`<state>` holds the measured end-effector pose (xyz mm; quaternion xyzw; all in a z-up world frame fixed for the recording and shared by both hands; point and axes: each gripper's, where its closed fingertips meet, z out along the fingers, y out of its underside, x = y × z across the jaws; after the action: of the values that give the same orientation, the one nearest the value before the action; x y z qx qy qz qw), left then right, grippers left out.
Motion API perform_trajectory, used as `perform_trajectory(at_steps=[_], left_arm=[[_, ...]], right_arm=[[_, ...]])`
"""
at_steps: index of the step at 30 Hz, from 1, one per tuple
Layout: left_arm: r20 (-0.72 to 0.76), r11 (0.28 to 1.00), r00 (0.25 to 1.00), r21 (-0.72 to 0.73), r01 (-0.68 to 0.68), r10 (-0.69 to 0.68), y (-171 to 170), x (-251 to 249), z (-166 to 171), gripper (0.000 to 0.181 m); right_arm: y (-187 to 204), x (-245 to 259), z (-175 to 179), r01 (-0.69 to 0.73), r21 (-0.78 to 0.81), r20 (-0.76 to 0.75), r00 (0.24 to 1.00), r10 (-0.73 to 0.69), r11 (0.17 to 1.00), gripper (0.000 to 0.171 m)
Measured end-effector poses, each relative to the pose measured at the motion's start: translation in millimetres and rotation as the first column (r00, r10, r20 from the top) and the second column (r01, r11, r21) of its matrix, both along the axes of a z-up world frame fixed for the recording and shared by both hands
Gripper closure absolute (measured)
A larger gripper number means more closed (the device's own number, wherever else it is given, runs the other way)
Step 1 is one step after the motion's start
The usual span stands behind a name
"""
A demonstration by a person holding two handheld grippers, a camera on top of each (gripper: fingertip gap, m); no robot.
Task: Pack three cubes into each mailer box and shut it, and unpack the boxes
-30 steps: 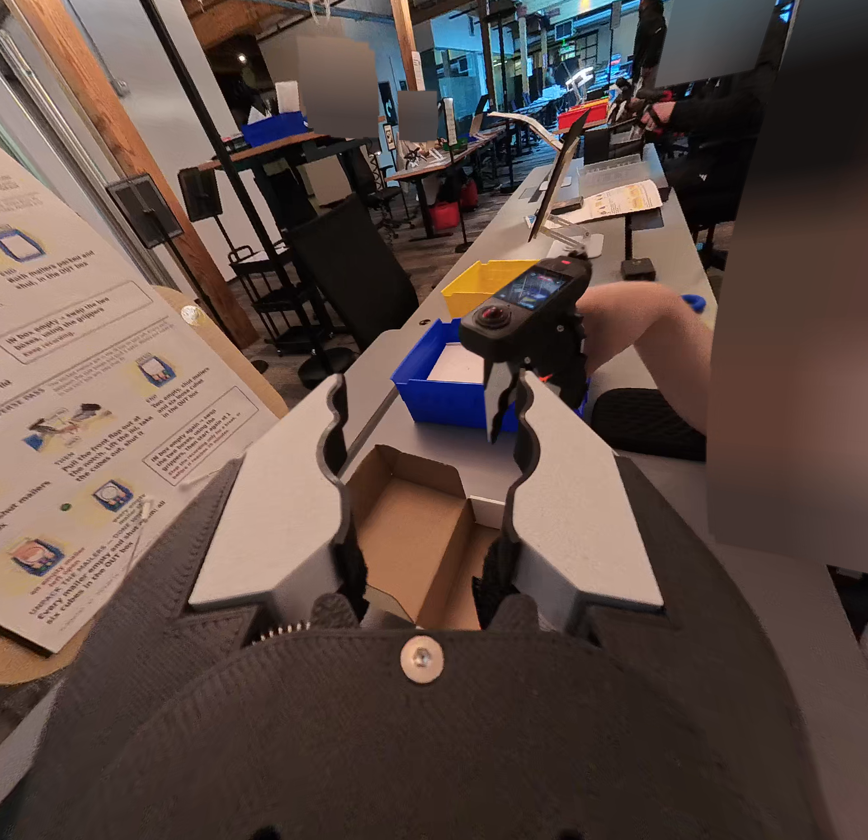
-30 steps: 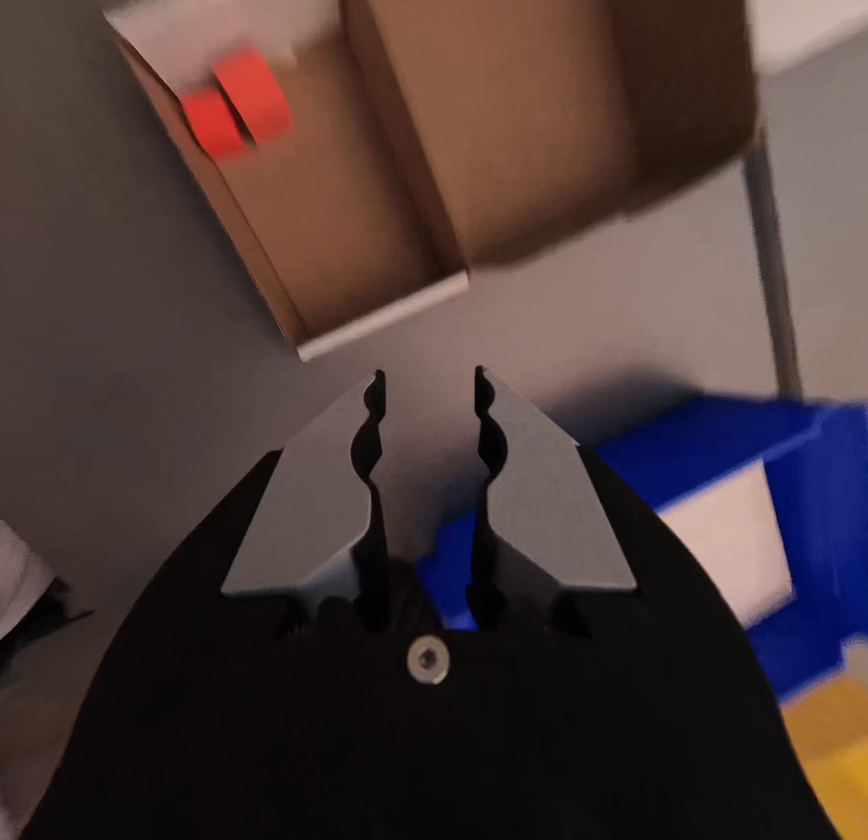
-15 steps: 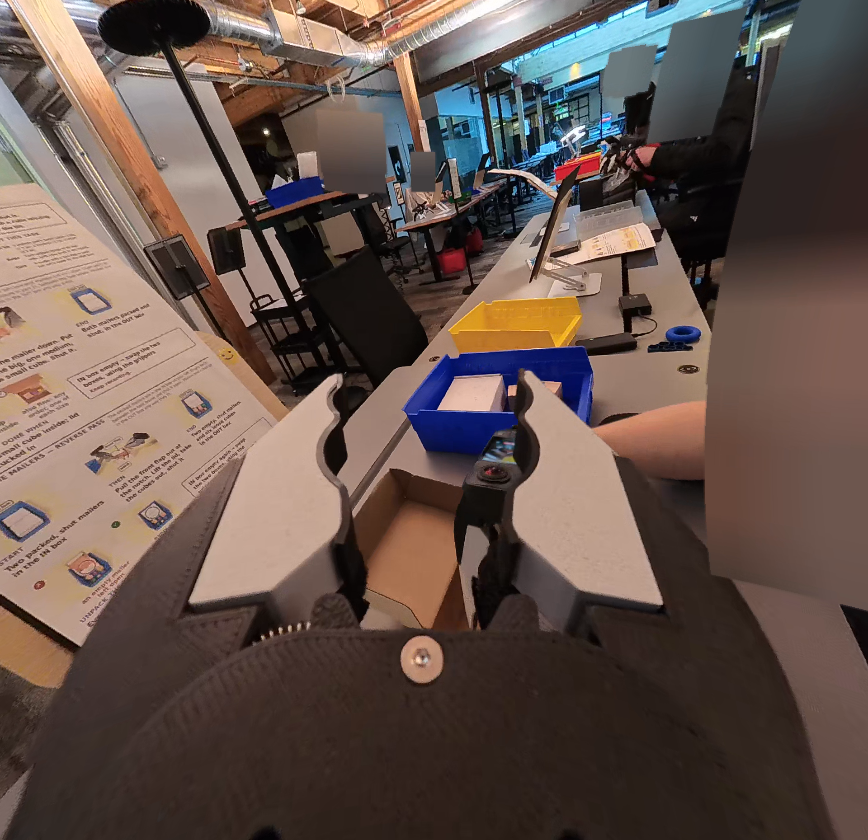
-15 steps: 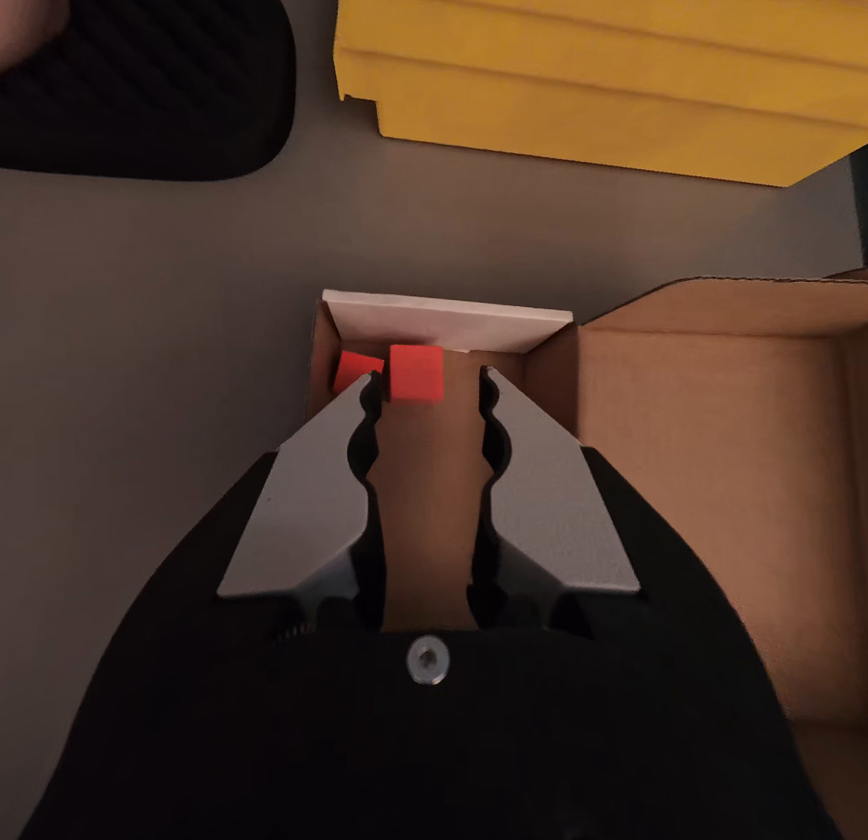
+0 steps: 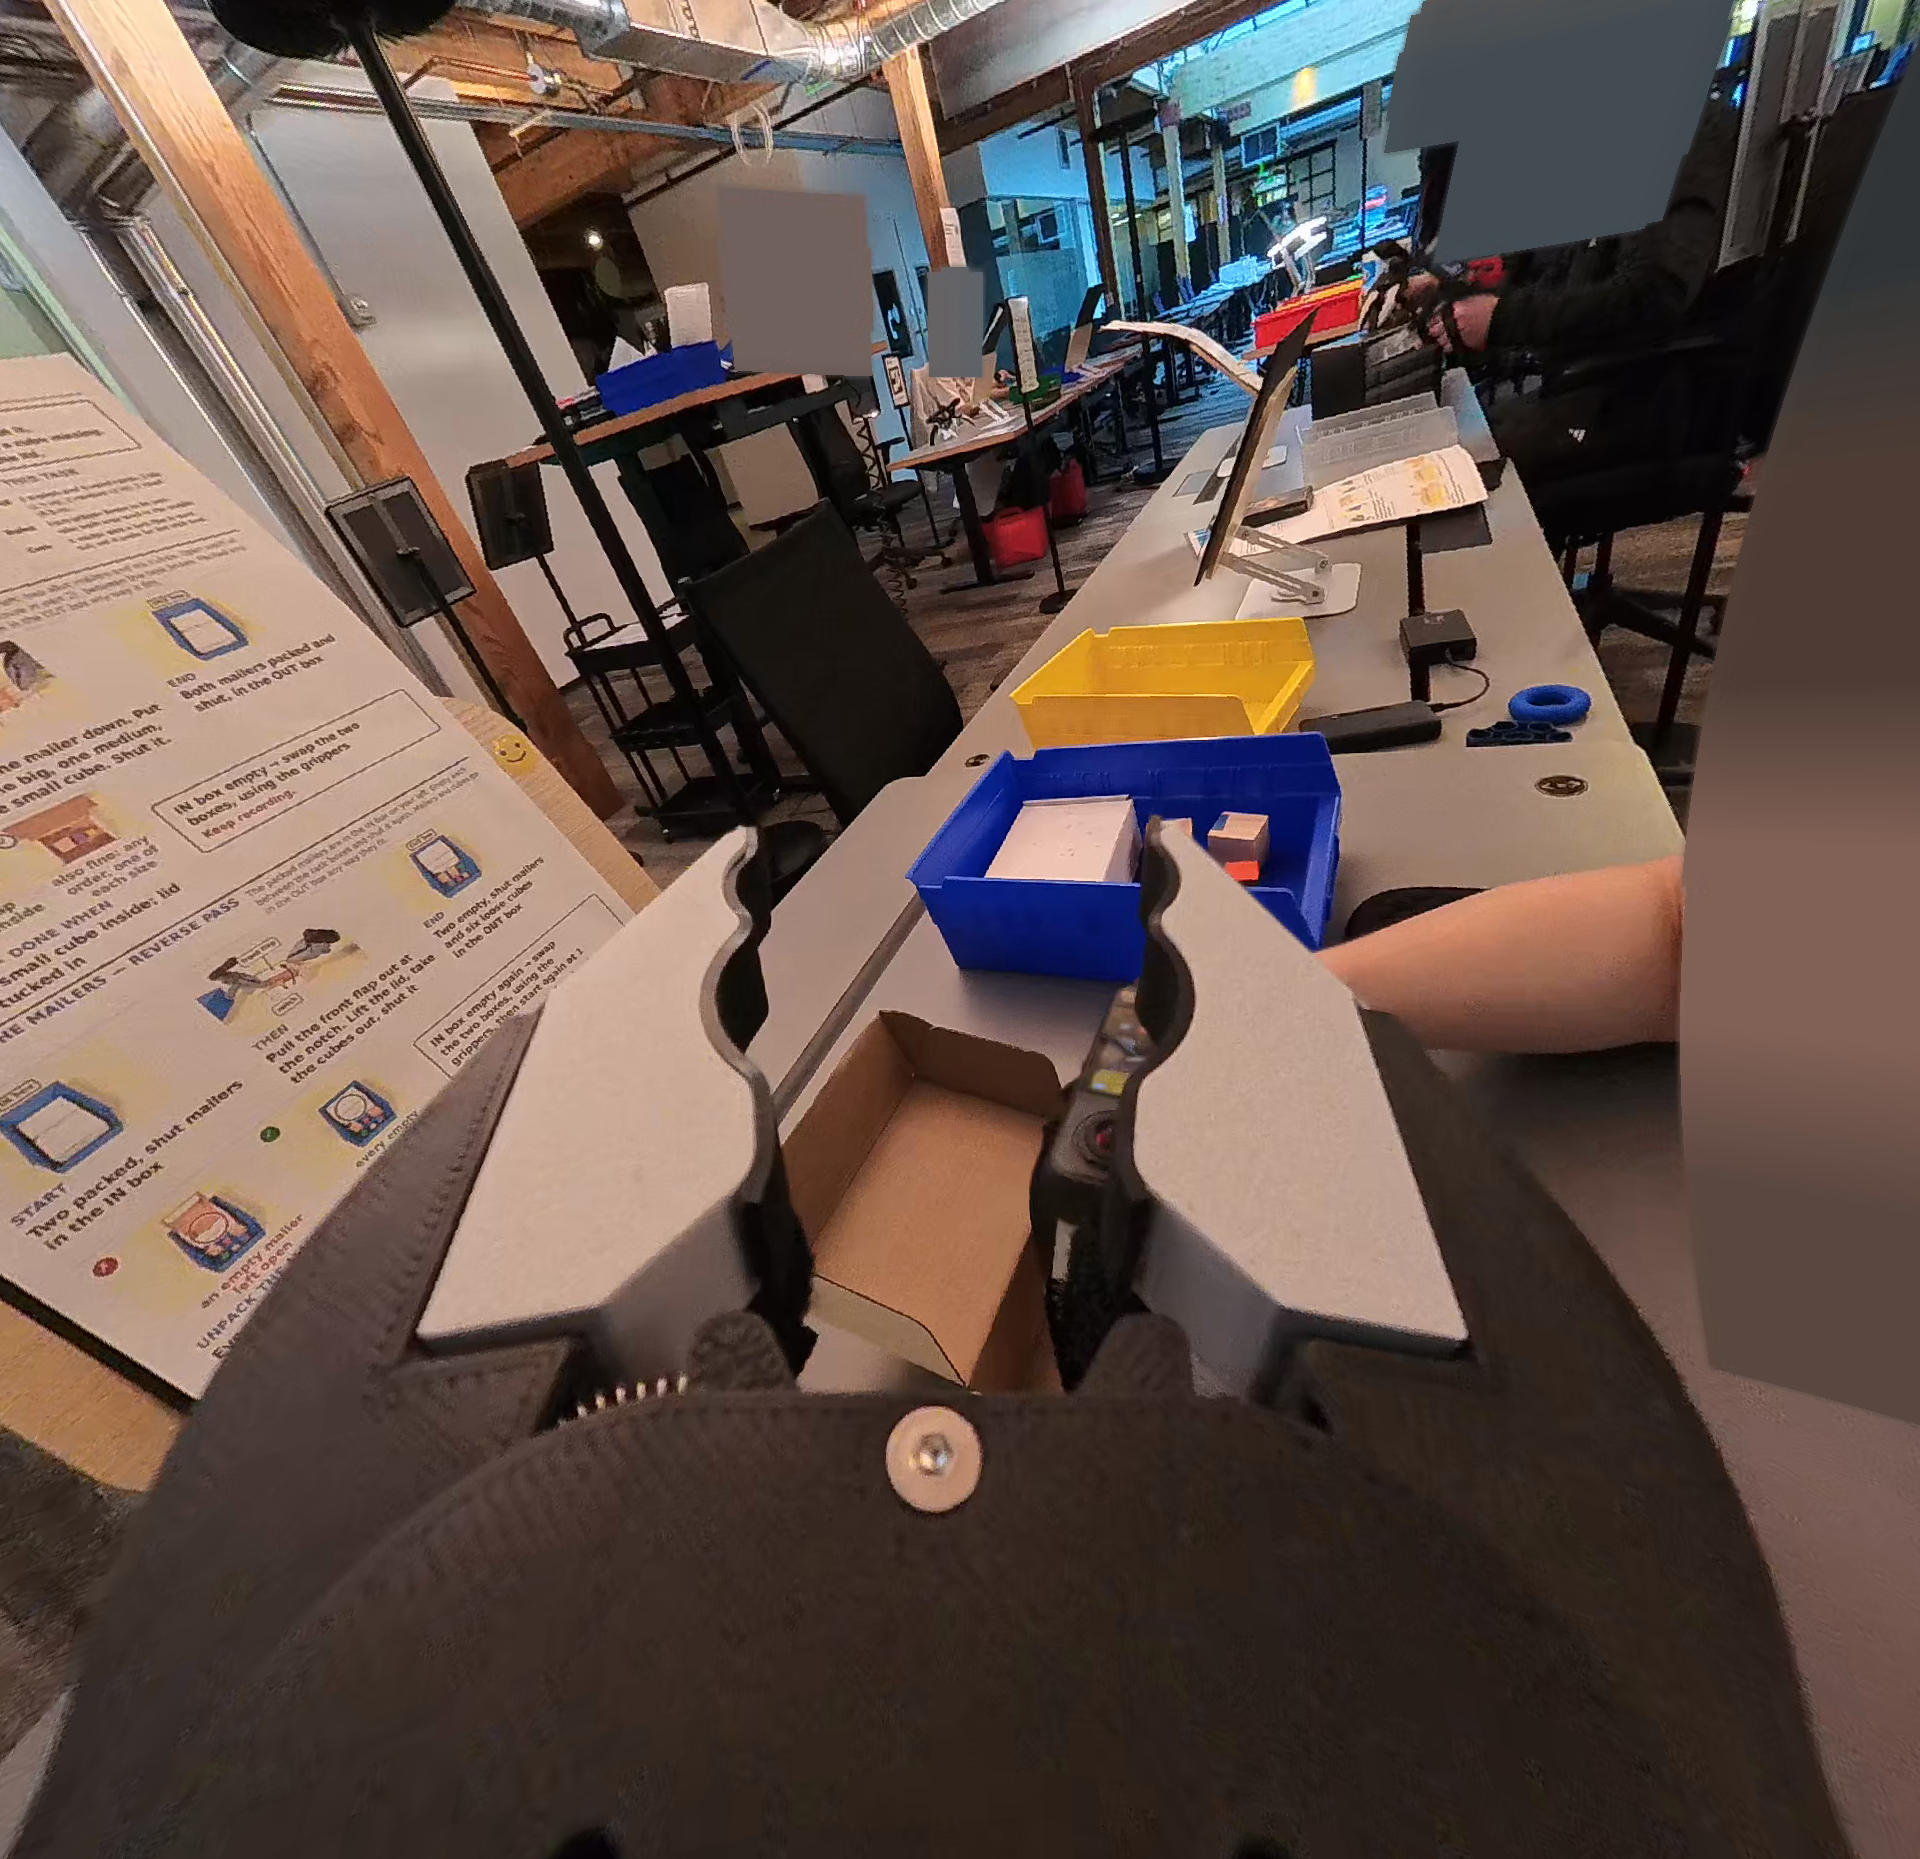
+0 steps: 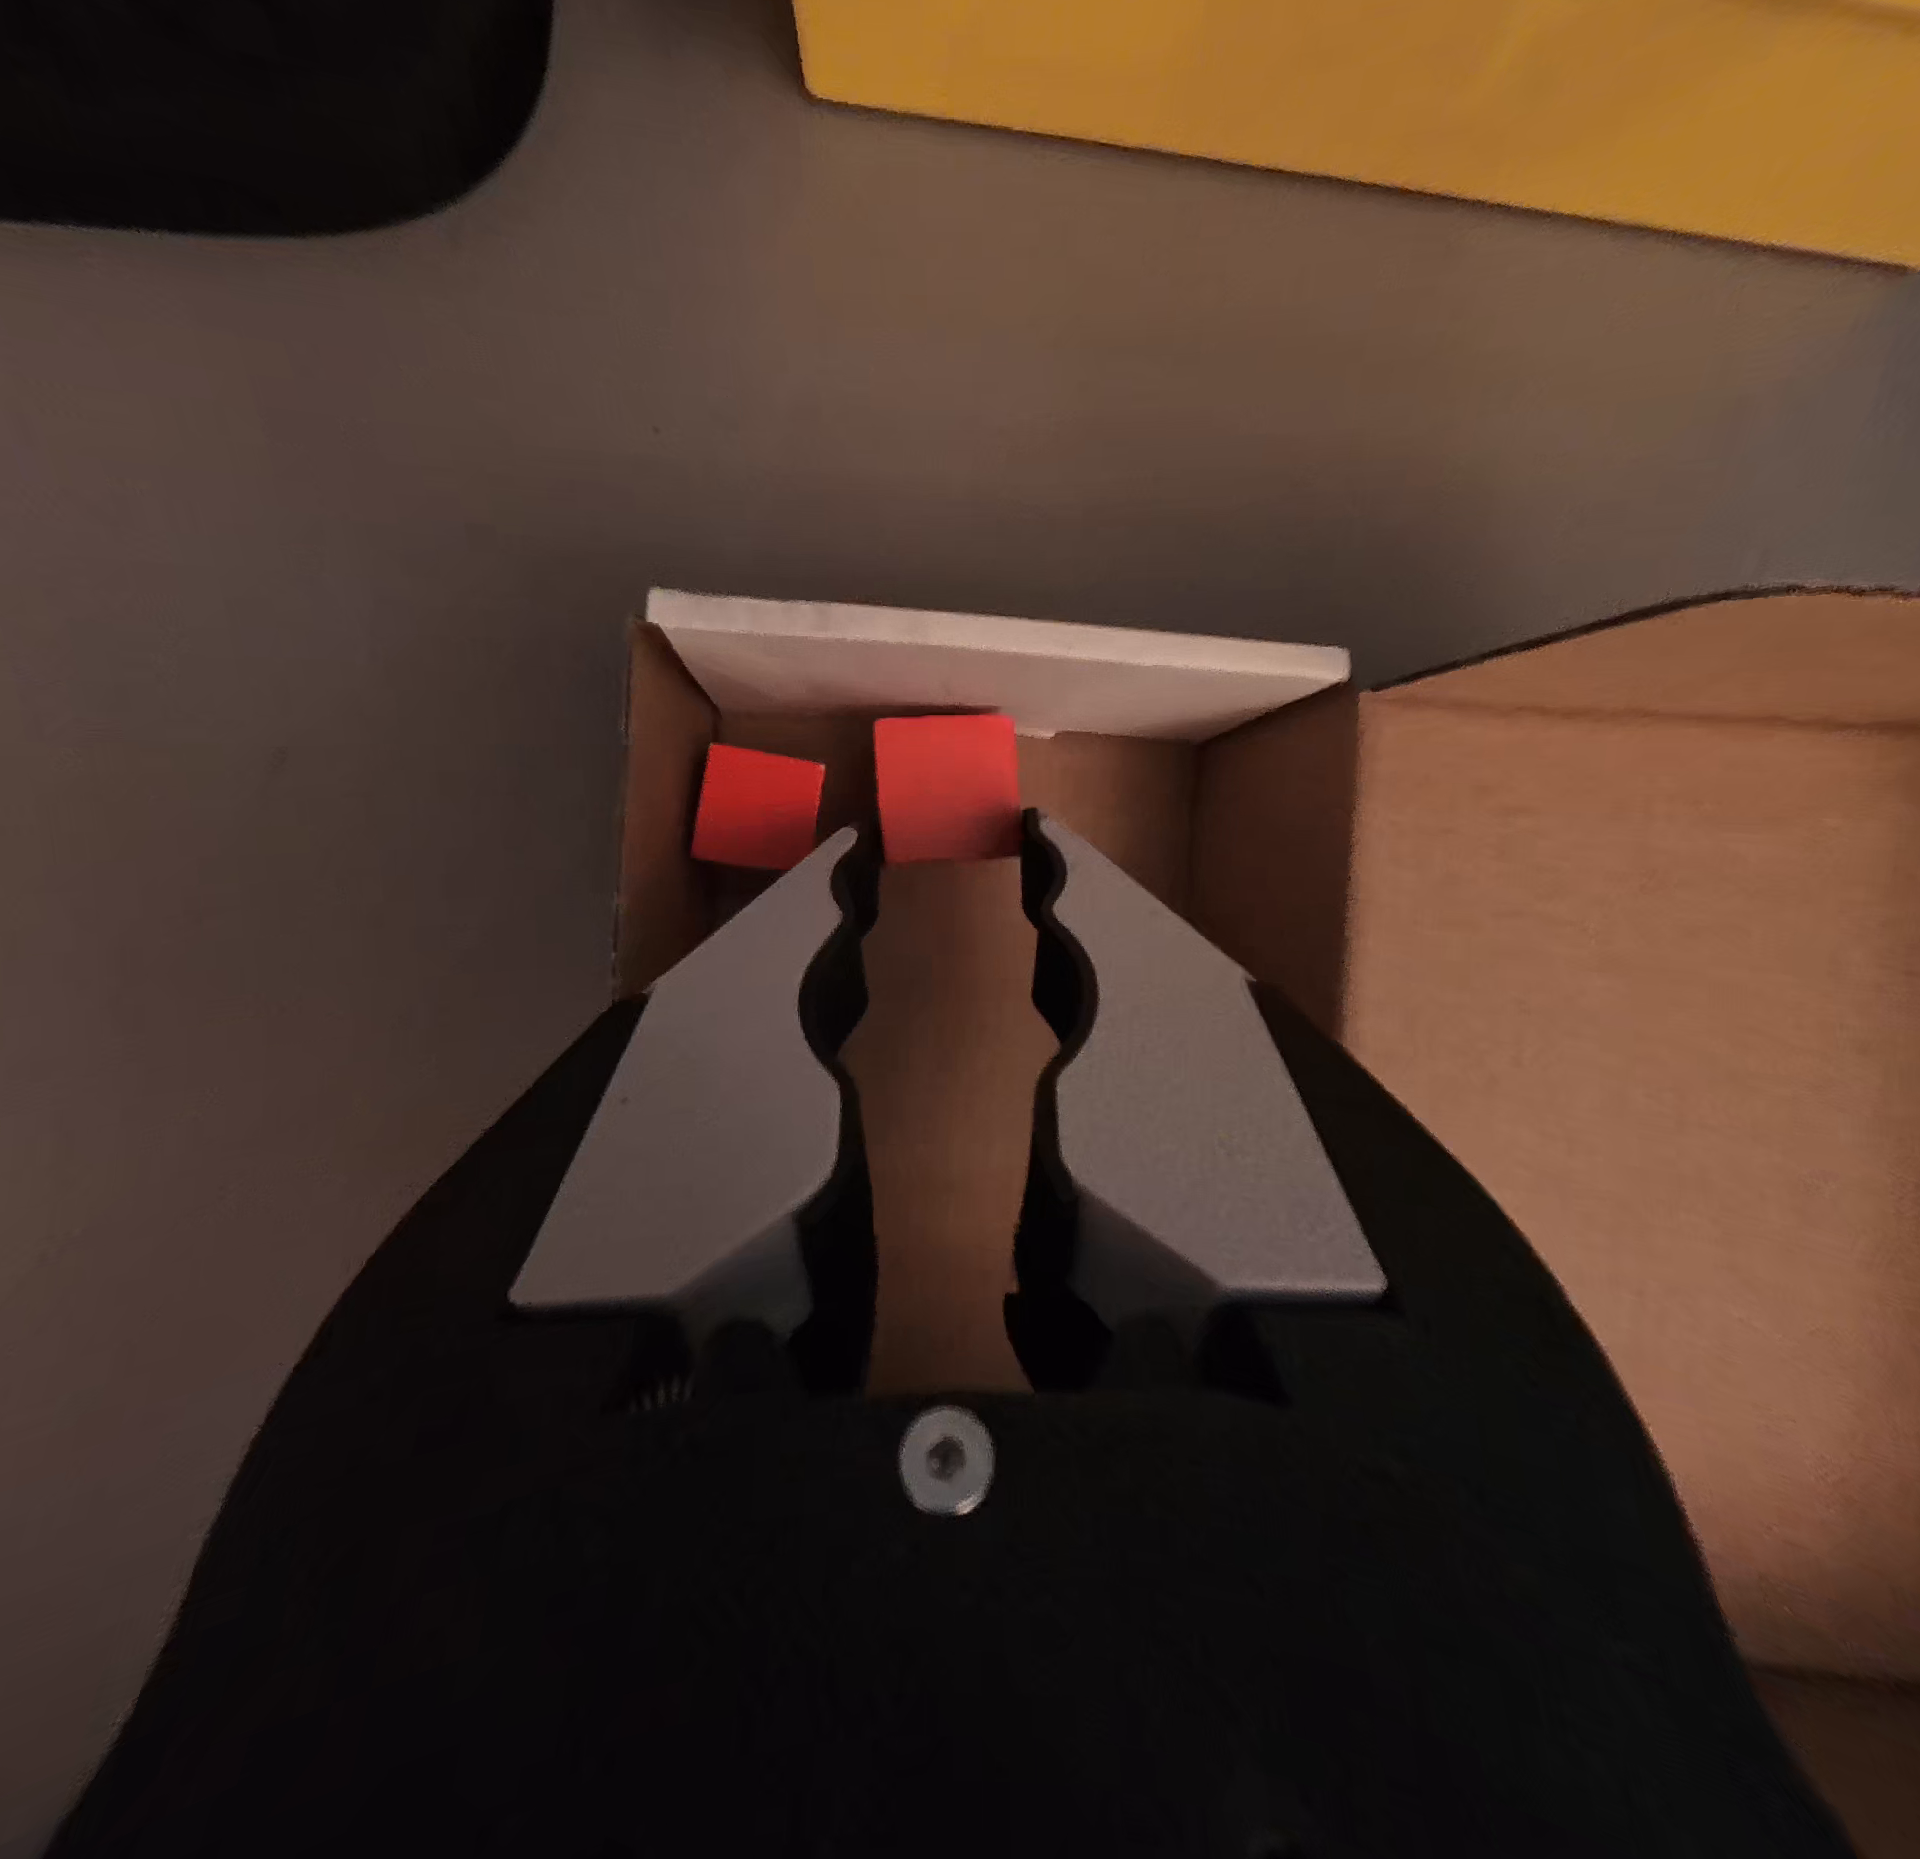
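Observation:
In the right wrist view an open brown mailer box (image 6: 1268, 874) lies on the grey table with its lid (image 6: 1610, 1082) folded out to the right. Two red cubes sit at its far end. My right gripper (image 6: 940, 830) reaches into the box, its tips touching both sides of the larger red cube (image 6: 943, 781), which rests on the box floor. The smaller red cube (image 6: 756, 807) lies just left of it. In the left wrist view my left gripper (image 5: 948, 843) is open and empty above the same box (image 5: 914, 1186), and the right gripper (image 5: 1091, 1134) shows inside it.
A blue bin (image 5: 1039, 936) behind the box holds a white shut mailer (image 5: 1070, 838) and loose cubes (image 5: 1236, 838). A yellow bin (image 5: 1164, 677) stands behind it and also shows in the right wrist view (image 6: 1351, 74). A forearm (image 5: 1507, 968) rests over a black pad (image 5: 1392, 905). An instruction board (image 5: 208, 926) leans at left. About 35 cm separates my left fingertips from my right.
My right gripper swung over the open box, moved down into it, and its jaws narrowed onto the larger red cube. My left gripper rose and tilted up a little, staying open.

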<state>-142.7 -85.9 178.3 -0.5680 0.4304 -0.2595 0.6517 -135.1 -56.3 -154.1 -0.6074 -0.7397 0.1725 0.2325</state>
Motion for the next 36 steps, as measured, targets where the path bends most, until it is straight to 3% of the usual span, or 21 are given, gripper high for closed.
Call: perform_trajectory(at_steps=[4, 7, 10, 13, 17, 22, 25, 29, 36], left_arm=[[-0.008, 1.000, 1.000, -0.003, -0.005, 0.005, 1.7, 2.0, -1.4, 0.110], [-0.009, 1.000, 1.000, -0.005, -0.006, 0.006, 0.9, 2.6, -1.4, 0.110], [-0.012, 1.000, 1.000, 0.005, -0.004, 0.004, -2.3, 1.8, 0.0, 0.111], [-0.002, 1.000, 1.000, 0.013, 0.001, -0.001, -5.5, -0.3, 2.9, 0.111], [0.004, 1.000, 1.000, 0.013, 0.005, -0.005, -6.1, -0.7, 3.8, 0.111], [-0.017, 1.000, 1.000, -0.004, 0.007, -0.007, -2.7, 5.6, -1.8, 0.111], [-0.041, 1.000, 0.999, -0.002, 0.000, 0.000, -1.6, 8.6, -5.5, 0.111], [-0.053, 1.000, 0.999, -0.003, 0.007, -0.007, -2.1, 12.2, -7.6, 0.111], [-0.078, 1.000, 0.997, -0.011, 0.004, -0.005, 0.6, 15.5, -12.9, 0.110]], right_arm=[[3.7, 2.5, 28.9, 0.002, 0.051, -0.058, 0.998, 0.001, 0.999, 0.145], [21.5, 35.8, 76.7, 0.059, 0.183, -0.056, 0.997, -0.049, 0.981, 0.145], [38.0, 110.4, 127.8, 0.203, 0.245, -0.032, 0.979, -0.201, 0.948, 0.145], [57.0, 215.7, 148.9, 0.475, 0.228, 0.008, 0.872, -0.489, 0.850, 0.145], [68.8, 314.1, 115.6, 0.700, 0.099, 0.158, 0.690, -0.706, 0.707, 0.145], [79.8, 373.2, 40.8, 0.833, -0.003, 0.480, 0.487, -0.730, 0.553, 0.144], [82.2, 381.9, 19.2, 0.844, -0.058, 0.525, 0.480, -0.703, 0.533, 0.144], [87.9, 401.7, 8.1, 0.884, -0.022, 0.564, 0.396, -0.725, 0.466, 0.144], [100.1, 398.2, 7.9, 0.900, -0.021, 0.531, 0.379, -0.758, 0.435, 0.136]])
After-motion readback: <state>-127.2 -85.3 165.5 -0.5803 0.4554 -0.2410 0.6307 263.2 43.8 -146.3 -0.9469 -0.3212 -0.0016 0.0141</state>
